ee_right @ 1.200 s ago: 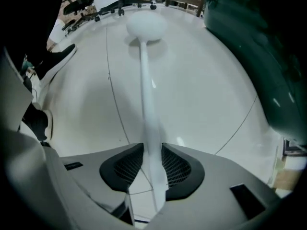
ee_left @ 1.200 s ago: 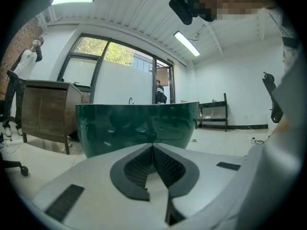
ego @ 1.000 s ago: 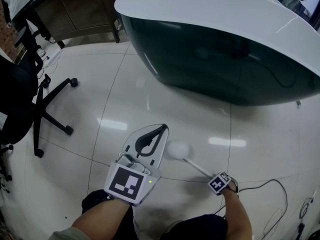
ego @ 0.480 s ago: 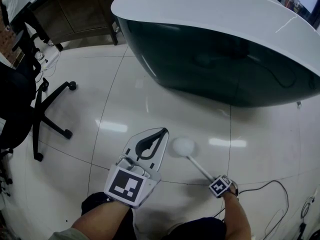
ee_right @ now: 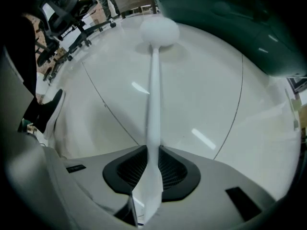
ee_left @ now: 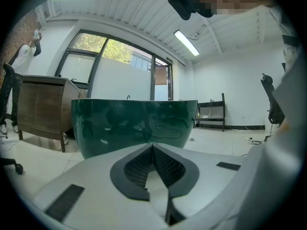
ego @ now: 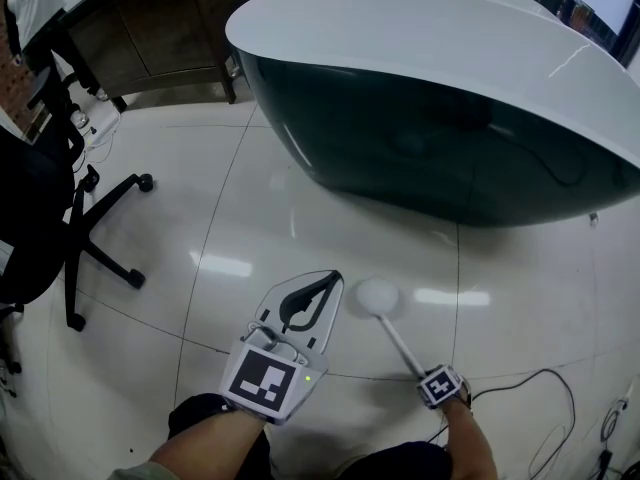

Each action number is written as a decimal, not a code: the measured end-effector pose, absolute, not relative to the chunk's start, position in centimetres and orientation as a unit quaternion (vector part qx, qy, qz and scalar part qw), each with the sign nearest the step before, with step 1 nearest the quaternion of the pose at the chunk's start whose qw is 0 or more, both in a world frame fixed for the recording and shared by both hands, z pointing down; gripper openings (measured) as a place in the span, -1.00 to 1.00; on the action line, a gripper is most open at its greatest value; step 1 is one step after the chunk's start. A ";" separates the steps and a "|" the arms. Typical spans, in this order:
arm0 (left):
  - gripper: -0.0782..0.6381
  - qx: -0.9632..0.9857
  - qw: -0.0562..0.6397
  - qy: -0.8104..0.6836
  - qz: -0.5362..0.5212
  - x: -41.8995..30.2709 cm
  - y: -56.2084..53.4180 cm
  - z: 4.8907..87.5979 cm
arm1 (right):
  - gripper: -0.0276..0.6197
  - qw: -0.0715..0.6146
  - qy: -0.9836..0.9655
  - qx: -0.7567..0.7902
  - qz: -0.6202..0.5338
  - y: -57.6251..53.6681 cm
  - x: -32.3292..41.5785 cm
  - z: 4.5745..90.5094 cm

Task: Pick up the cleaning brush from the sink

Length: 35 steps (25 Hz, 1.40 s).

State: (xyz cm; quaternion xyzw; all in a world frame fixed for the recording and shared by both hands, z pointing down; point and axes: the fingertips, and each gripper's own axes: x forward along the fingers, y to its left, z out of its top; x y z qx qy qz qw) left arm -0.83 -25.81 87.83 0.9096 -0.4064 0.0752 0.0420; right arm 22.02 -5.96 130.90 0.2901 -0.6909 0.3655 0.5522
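R tongs pinch white cleaning brush by handle, head over floor nr green sink; L tongs pressed together, empty.

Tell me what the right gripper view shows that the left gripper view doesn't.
Only the right gripper view: the right gripper shut on the handle of the cleaning brush, its round white head out ahead. Only the left gripper view: the left gripper shut on nothing, plus windows, a wooden cabinet and ceiling lights. Both: the dark green tub and the white floor.
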 end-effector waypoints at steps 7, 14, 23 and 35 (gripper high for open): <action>-0.78 0.909 0.060 -0.406 0.076 -1.6 -26.0 87.7 | -0.75 0.439 -0.714 0.348 0.420 -8.7 21.3 125.8; -0.78 0.888 0.109 -0.420 0.154 -3.8 -23.0 88.0 | -0.75 0.224 -0.752 0.345 0.514 -13.3 13.9 110.7; -0.78 0.865 0.144 -0.427 0.221 -8.7 -15.9 74.7 | -0.75 0.050 -0.765 0.341 0.544 -9.6 6.6 84.8; -0.78 0.873 0.094 -0.438 0.194 -12.9 -16.0 38.9 | -0.75 -0.034 -0.815 0.396 0.421 -11.2 5.3 41.1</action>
